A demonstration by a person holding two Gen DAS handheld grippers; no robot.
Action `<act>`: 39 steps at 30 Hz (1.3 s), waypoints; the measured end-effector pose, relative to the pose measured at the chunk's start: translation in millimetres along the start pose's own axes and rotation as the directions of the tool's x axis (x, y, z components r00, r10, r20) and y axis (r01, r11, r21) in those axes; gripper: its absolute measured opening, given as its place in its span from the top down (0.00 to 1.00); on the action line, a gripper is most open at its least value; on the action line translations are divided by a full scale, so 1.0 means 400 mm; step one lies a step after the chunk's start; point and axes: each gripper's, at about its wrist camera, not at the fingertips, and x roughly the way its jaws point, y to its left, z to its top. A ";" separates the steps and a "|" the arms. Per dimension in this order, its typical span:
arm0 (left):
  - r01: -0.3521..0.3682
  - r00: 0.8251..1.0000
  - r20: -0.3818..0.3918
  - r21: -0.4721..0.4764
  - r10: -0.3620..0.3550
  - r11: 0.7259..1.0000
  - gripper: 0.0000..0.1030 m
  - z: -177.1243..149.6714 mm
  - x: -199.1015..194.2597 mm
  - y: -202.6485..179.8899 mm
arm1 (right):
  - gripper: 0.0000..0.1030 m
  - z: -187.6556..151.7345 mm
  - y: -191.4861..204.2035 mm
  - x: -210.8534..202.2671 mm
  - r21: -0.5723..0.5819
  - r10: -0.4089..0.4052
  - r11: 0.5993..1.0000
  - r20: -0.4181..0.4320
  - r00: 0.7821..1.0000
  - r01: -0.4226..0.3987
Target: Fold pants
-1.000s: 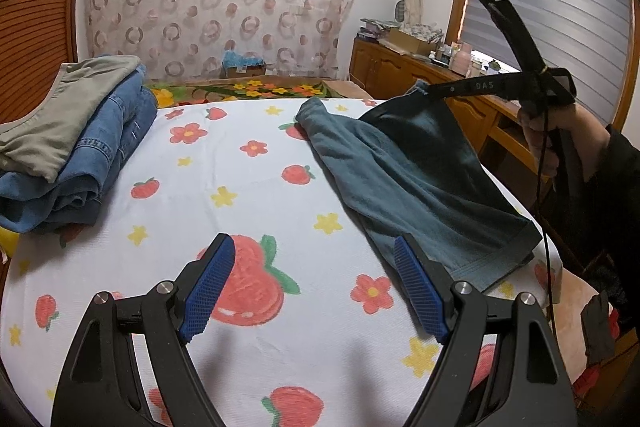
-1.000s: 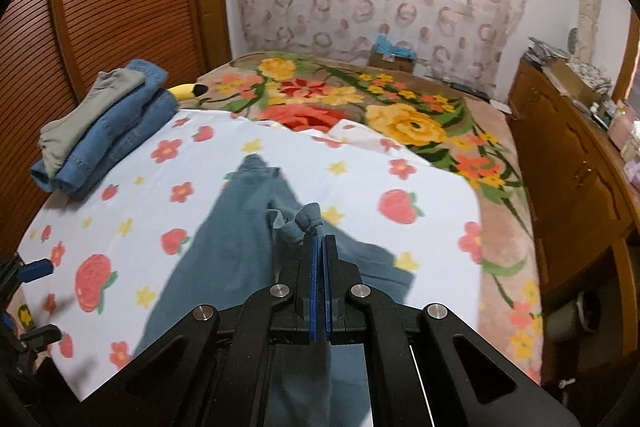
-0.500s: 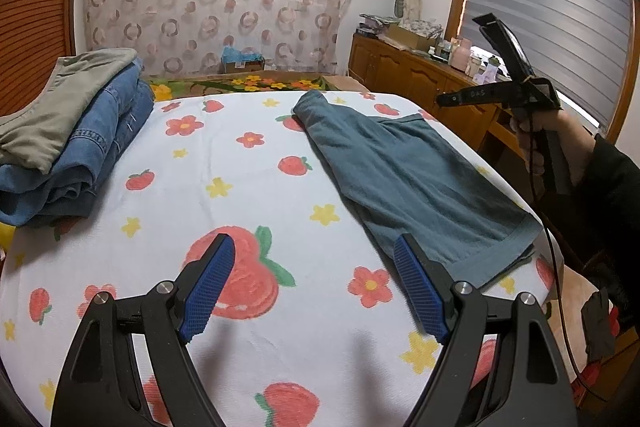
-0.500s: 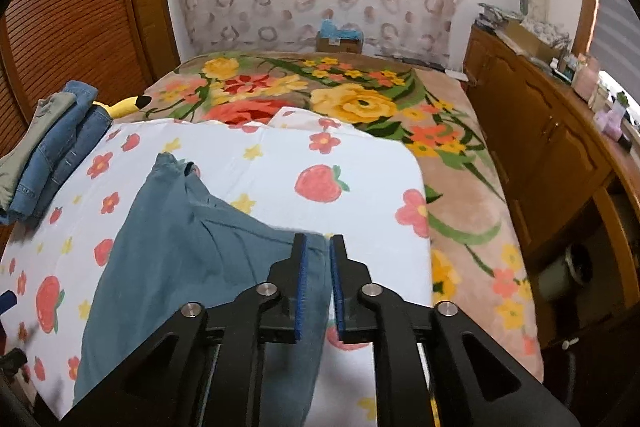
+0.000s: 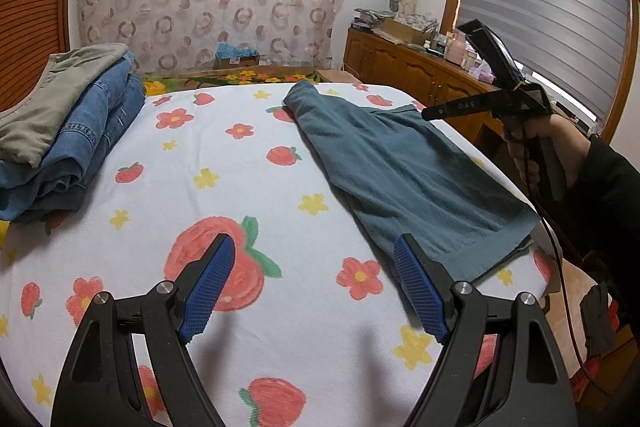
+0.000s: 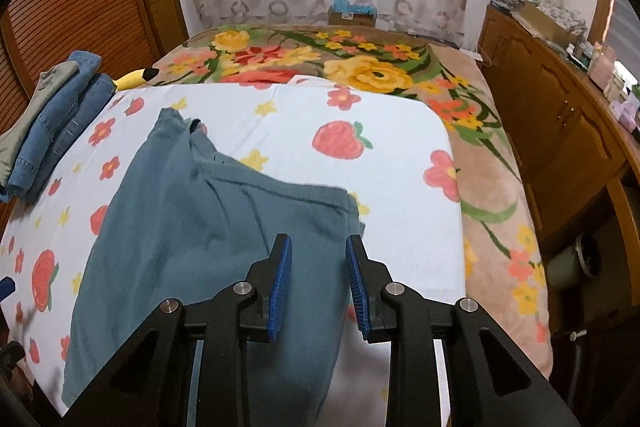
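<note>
Hovering left gripper (image 5: pixel 310 283) jaws wide apart, right gripper (image 6: pixel 318 279) tilted down, jaws opening over teal pants (image 6: pixel 192 227), nothing clamped

A second ago the right gripper (image 6: pixel 318 281) was clamped on a raised bunch of the teal-blue cotton pants (image 6: pixel 192 227); now its blue-padded jaws are opening with no cloth pinched between them, and the pants lie flat on the white strawberry-and-flower printed cloth (image 6: pixel 400 227). In the left wrist view the right gripper (image 5: pixel 430 114) has dropped lower at 3 o'clock.
</note>
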 end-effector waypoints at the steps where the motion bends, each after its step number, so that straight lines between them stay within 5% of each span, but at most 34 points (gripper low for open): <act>1: 0.001 1.000 -0.001 0.004 -0.001 1.000 0.20 -0.002 0.000 -0.003 | 0.72 -0.008 0.003 -0.010 -0.003 0.006 1.000 0.001 1.000 -0.006; 12: 0.011 1.000 -0.012 0.021 -0.011 1.000 0.20 -0.012 0.003 -0.033 | 0.71 -0.191 0.052 -0.165 -0.052 0.051 0.997 0.044 0.998 -0.049; 17: 0.015 1.000 -0.020 0.036 -0.014 0.999 0.20 -0.015 0.006 -0.049 | 0.60 -0.266 0.065 -0.226 -0.029 0.067 0.997 0.070 0.995 -0.065; 24: 0.021 0.999 -0.033 0.050 -0.020 0.999 0.20 -0.021 0.010 -0.068 | 0.57 -0.339 0.094 -0.278 -0.016 0.033 0.999 0.101 0.994 -0.032; 39: 0.046 0.997 -0.063 0.080 -0.041 0.996 0.20 -0.038 0.028 -0.116 | 0.49 -0.398 0.106 -0.232 0.041 -0.014 0.999 0.083 0.996 0.010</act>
